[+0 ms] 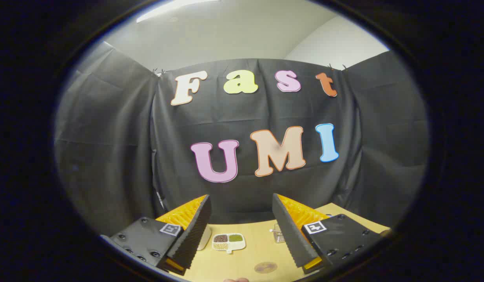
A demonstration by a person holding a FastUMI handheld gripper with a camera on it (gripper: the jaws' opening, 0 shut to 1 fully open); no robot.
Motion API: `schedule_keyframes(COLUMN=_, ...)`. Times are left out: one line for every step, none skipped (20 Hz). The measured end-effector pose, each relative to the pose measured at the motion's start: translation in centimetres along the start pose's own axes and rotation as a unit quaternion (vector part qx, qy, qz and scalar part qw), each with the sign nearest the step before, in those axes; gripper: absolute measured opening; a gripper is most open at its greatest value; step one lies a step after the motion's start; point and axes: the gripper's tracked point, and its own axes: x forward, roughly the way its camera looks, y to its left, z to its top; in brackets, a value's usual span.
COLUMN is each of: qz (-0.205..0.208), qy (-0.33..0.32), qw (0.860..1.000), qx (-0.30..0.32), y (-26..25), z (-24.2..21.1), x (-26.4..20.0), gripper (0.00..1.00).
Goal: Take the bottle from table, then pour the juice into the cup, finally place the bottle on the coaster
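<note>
Beyond the coaster point(265, 267) sits your cup point(279, 233) (pour target), so you hold the gripper point(242, 231) high, fingers wide and empty, to survey the table point(249, 256).

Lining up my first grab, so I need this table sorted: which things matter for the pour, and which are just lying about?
For the job: claw, open, holding nothing; clear cup beside its right finger; round coaster on the table between the fingers; white thing half hidden behind the left finger, possibly the bottle.
Lying about: divided dish of grains, beyond the coaster.
</note>
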Motion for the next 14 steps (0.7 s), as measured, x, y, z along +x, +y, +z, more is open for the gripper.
schedule_keyframes(qz=0.0, qy=0.002, qw=1.0, qx=-0.002, y=0.3, z=-0.2, x=-0.1, gripper=0.98)
schedule_keyframes(qz=0.0, qy=0.004, qw=1.0, qx=-0.003, y=0.6, z=-0.5, x=-0.1, gripper=0.98)
schedule_keyframes(qz=-0.001, qy=0.007, qw=1.0, qx=-0.005, y=0.9, z=-0.9, x=-0.2, gripper=0.98)
schedule_keyframes(qz=-0.002, qy=0.007, qw=1.0, qx=-0.009, y=1.1, z=-1.1, x=-0.2, gripper=0.98)
schedule_keyframes(qz=-0.003, qy=0.008, qw=1.0, qx=-0.013, y=1.3, z=-1.4, x=-0.2, gripper=0.98)
schedule_keyframes(qz=-0.004, qy=0.007, qw=1.0, qx=-0.017, y=1.4, z=-1.8, x=-0.3, gripper=0.98)
schedule_keyframes(qz=-0.006, qy=0.009, qw=1.0, qx=-0.021, y=1.4, z=-2.2, x=-0.2, gripper=0.98)
schedule_keyframes(qz=-0.008, qy=0.013, qw=1.0, qx=-0.023, y=1.4, z=-2.5, x=-0.3, gripper=0.98)
schedule_keyframes(qz=-0.009, qy=0.016, qw=0.999, qx=-0.026, y=1.6, z=-3.3, x=-0.5, gripper=0.98)
schedule_keyframes(qz=-0.01, qy=0.018, qw=0.999, qx=-0.028, y=1.6, z=-3.7, x=-0.6, gripper=0.98)
schedule_keyframes(qz=-0.012, qy=0.019, qw=0.999, qx=-0.03, y=1.6, z=-4.0, x=-0.6, gripper=0.98)
schedule_keyframes(qz=-0.013, qy=0.021, qw=0.999, qx=-0.031, y=1.6, z=-4.5, x=-0.7, gripper=0.98)
schedule_keyframes(qz=-0.015, qy=0.021, qw=0.999, qx=-0.031, y=1.6, z=-5.1, x=-0.9, gripper=0.98)
schedule_keyframes(qz=-0.017, qy=0.024, qw=0.999, qx=-0.028, y=1.5, z=-5.6, x=-1.0, gripper=0.98)
